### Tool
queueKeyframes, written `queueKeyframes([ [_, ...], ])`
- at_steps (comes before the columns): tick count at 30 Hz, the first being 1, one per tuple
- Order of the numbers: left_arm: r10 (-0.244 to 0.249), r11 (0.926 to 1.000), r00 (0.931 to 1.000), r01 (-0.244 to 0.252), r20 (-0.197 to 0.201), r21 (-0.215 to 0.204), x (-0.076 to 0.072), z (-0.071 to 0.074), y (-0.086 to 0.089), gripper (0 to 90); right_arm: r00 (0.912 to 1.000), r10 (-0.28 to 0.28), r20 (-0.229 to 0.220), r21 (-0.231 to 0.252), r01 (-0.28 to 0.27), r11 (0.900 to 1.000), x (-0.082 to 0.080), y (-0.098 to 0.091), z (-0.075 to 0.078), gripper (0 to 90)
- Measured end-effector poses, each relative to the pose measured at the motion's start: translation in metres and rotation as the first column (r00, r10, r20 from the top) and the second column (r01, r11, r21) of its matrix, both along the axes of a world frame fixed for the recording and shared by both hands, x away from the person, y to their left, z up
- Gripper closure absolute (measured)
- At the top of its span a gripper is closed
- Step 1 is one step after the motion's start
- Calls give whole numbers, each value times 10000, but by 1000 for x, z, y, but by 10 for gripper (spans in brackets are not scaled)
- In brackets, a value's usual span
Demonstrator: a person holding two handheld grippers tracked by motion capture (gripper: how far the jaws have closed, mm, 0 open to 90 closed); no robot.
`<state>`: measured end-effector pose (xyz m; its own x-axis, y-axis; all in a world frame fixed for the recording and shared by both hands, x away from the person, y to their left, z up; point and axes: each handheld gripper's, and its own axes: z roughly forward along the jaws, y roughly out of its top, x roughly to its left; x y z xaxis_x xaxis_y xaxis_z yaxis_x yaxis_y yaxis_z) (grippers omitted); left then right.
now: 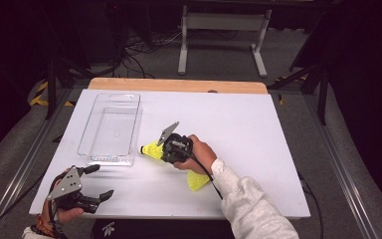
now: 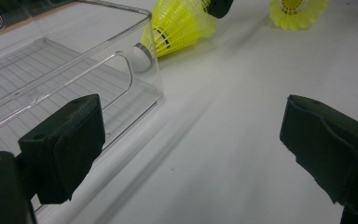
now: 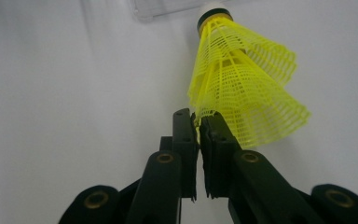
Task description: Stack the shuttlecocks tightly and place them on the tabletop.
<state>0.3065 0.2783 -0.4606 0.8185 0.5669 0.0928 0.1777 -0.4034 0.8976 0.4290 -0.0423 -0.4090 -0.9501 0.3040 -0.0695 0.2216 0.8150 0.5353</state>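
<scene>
A: Grippers, two. Left gripper (image 1: 97, 186), jaws wide, nothing held. Right gripper (image 3: 198, 122)?

B: Pinching the skirt rim of one yellow shuttlecock (image 3: 242, 88) beside the clear bin (image 1: 110, 127). Second shuttlecock (image 1: 197, 180) lies near the wrist. Bin: one.

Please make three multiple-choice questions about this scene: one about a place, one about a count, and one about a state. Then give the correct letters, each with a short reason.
1. Where does the clear bin stand on the table?
A. far-left part
B. near-right corner
C. middle of the near edge

2. How many yellow shuttlecocks are there?
A. one
B. two
C. four

3. How is the right gripper?
A. wide open
B. shut on a shuttlecock's skirt
C. shut on the bin's rim

Answers:
1 A, the high view shows it there.
2 B: the held shuttlecock and a second shuttlecock by the person's wrist.
3 B, its jaws pinch the mesh edge.
</scene>
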Motion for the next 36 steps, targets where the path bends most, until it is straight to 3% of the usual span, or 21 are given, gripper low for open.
queueKeyframes([
  [9,-16,10000,10000,16,8,28,0,0,0,74,10000,22,-60,-107,-23,9999,2,1,-5,826],
  [12,-34,10000,10000,34,7,30,-1,1,0,74,10000,-14,-6,-130,14,9999,2,1,-5,781],
  [22,-25,10000,10000,25,50,13,-1,1,0,75,9979,-308,562,-9,309,9995,-4,-11,7,672],
  [28,13,10000,10000,-13,82,20,-1,1,0,75,9936,-475,1025,712,403,9966,-9,-26,17,655],
  [29,16,10000,10000,-16,89,8,-1,1,-1,75,9887,-729,1311,1046,594,9927,-13,-34,24,639],
  [34,72,10000,9999,-73,125,29,-2,1,-2,75,9825,-985,1581,1568,735,9849,-21,-48,35,595],
  [36,85,10000,9999,-85,126,17,-2,1,-2,75,9763,-1240,1775,1702,937,9810,-27,-55,38,560],
])
